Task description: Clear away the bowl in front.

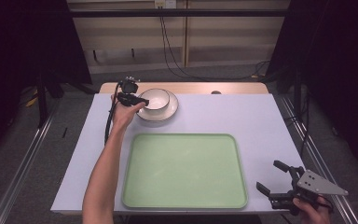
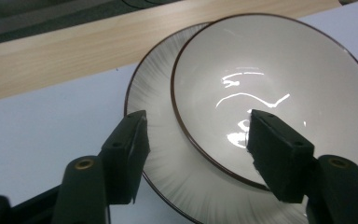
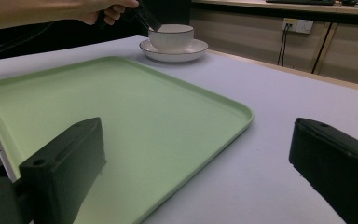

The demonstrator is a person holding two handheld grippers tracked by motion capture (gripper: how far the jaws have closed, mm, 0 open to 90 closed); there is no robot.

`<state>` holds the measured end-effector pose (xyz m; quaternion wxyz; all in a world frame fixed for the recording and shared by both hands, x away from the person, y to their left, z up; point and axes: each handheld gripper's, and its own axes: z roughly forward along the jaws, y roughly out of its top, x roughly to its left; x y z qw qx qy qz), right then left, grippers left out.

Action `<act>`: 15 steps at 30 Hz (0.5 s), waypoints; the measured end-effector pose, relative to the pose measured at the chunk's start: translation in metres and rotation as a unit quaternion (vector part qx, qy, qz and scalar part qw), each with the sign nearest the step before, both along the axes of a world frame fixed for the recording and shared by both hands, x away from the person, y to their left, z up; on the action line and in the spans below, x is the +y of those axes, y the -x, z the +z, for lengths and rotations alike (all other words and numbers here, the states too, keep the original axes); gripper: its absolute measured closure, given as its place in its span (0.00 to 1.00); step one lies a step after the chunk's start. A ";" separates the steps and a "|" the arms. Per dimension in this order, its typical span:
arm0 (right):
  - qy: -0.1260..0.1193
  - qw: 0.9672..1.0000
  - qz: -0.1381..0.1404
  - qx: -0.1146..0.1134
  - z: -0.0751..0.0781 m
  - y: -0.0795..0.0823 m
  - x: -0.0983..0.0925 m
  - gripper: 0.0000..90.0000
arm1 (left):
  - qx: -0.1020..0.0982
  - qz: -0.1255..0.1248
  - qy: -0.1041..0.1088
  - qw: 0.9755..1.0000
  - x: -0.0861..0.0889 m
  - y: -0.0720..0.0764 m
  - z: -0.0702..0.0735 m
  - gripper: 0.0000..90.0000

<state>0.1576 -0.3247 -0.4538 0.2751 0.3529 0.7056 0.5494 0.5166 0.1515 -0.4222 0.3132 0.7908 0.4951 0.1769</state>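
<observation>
— Closest to us is the right gripper (image 1: 279,184), down off the near right corner of the green tray (image 1: 185,170). Its jaws are spread wide with nothing between them, and it sits low over the pale table (image 1: 242,116).

— And the other one?

— The left gripper (image 1: 137,99) is out beyond the tray's far edge, at the white bowl (image 2: 270,93). The bowl sits on a matching plate (image 2: 158,88), pushed toward one side of it rather than centred. The jaws are apart and straddle the bowl's near rim: one inside the bowl, one outside, over the plate.

— Pinching it yet?

— Not from what I see. There's a gap on both sides of the rim.

— So what worries you?

— My guess is the bowl is meant for the tray, though nobody's said so. A glazed rim held at one edge is a poor grip; the bowl could tilt or slide out once lifted. And since it sits off-centre, closing might nudge it, scraping the plate or dragging it along.

— The tray's bare, at least.

— Yes, plenty of room to land.
</observation>
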 end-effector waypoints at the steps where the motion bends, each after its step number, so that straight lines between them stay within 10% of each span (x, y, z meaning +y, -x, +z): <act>1: 0.000 1.000 0.002 0.000 0.000 0.000 0.000 0.04 | 0.002 0.001 0.003 1.000 0.002 -0.001 -0.001 0.44; 7: -0.003 1.000 -0.001 0.002 0.000 0.000 0.000 0.03 | -0.001 0.016 0.004 1.000 0.002 -0.005 -0.005 0.53; 15: -0.002 1.000 0.001 0.000 -0.001 0.000 0.001 0.03 | 0.042 0.019 0.005 0.999 0.000 -0.014 -0.010 0.55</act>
